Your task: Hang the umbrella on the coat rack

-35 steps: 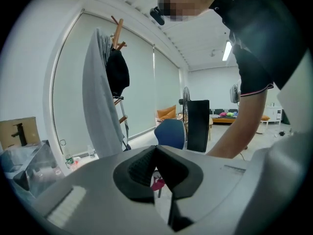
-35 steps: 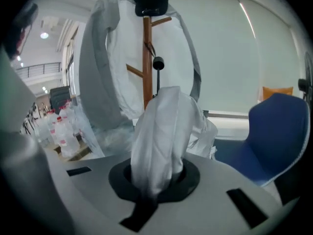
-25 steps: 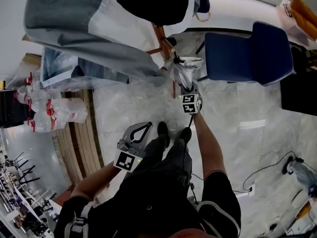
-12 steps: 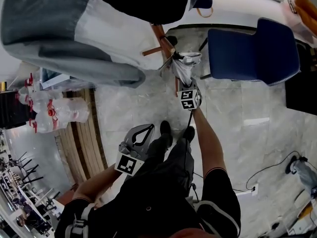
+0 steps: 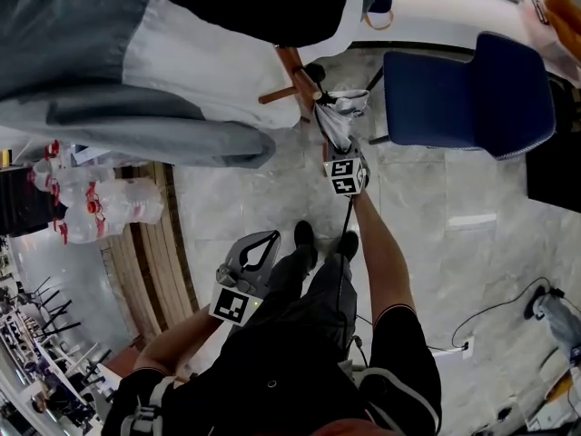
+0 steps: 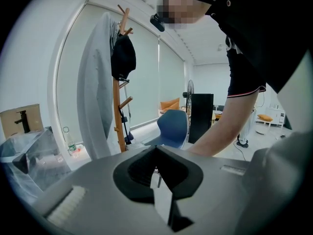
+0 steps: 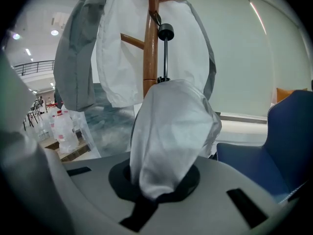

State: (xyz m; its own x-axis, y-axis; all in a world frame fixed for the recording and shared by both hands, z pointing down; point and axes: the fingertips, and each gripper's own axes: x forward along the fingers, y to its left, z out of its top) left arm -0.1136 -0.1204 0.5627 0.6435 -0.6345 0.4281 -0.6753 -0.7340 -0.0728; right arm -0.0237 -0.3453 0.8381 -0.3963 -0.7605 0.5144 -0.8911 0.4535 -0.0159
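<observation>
Right gripper (image 7: 159,180) pinches the folded white fabric umbrella (image 7: 171,131) just beside the brown wooden coat rack (image 7: 150,58), where the soft canopy could slip free before its strap catches a peg, while the left gripper (image 6: 156,173) has its jaws pressed together, empty.

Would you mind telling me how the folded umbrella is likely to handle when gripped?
The umbrella looks floppy outside: its pale fabric bunches loosely where the right gripper pinches it, so it may slip. Its thin dark shaft is probably stiff; one pinch carries it, so likely light.
</observation>
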